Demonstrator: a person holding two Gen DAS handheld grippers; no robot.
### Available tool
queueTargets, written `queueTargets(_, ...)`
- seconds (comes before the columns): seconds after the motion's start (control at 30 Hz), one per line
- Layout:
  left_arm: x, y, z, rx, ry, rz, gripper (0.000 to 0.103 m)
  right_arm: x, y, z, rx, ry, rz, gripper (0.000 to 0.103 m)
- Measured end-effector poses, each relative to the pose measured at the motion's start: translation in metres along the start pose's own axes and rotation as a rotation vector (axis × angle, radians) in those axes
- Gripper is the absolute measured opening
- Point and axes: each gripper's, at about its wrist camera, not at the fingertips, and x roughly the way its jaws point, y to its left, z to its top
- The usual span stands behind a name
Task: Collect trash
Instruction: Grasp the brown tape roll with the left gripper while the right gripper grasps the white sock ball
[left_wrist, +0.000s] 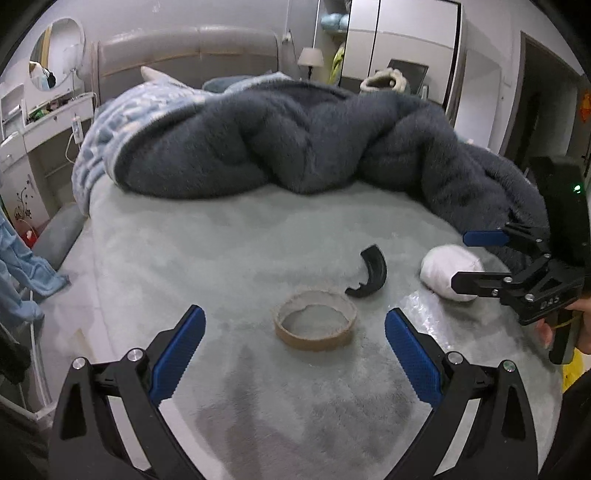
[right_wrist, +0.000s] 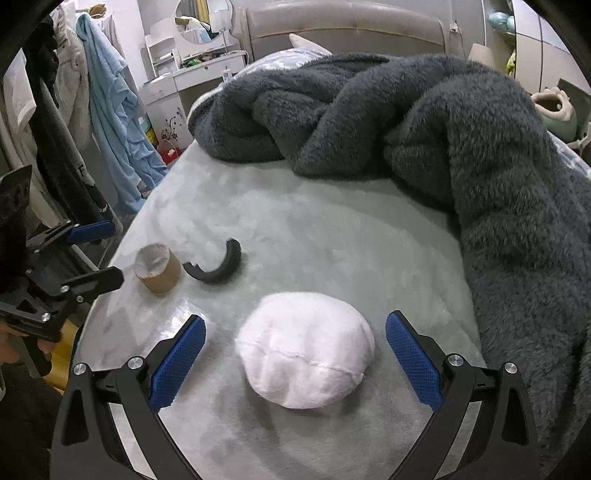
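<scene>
- Trash is seen lying on the bed (left_wrist: 229, 236): a brown tape ring (left_wrist: 316, 325), a curved black piece (left_wrist: 369, 273) and a soft white ball (left_wrist: 448, 273).
- All three are set on the pale green sheet, near the foot of the bed.
- The brown tape ring is seen just beside the curved black piece, but they are not touching.
- The soft white ball is placed apart from them, on the right side.
- A big fluffy grey blanket (right_wrist: 480, 155) is piled up behind the trash.
- The left tool (left_wrist: 295, 350) is held wide apart, and nothing is held in it. The tape ring is seen just in front of it, between the lines of its two blue fingers (left_wrist: 177, 354).
- The right tool (right_wrist: 295, 354) is also held wide apart, with nothing gripped. The soft white ball is seen between its blue fingers (right_wrist: 413, 362), but it is not touched by them.
- A blue cloth (right_wrist: 110, 110) is hung up beside the bed.
</scene>
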Motion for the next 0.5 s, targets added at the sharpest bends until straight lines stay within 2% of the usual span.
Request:
queueTargets(0.3,0.027,-0.008,0.001,-0.015,0.027,0.001,0.095,0.004,-0.004,-0.008,-0.018,0.016,0.023,0.099)
queueTargets(0.37,0.030,-0.010,0.001,-0.015,0.034,0.002,0.082,0.006,-0.007,-0.009,-0.016,0.021,0.023,0.099)
queueTargets(0.5,0.039,-0.015,-0.002,0.001,0.070,0.016,0.069,0.008,-0.008,-0.012,-0.021,0.025,0.029,0.099)
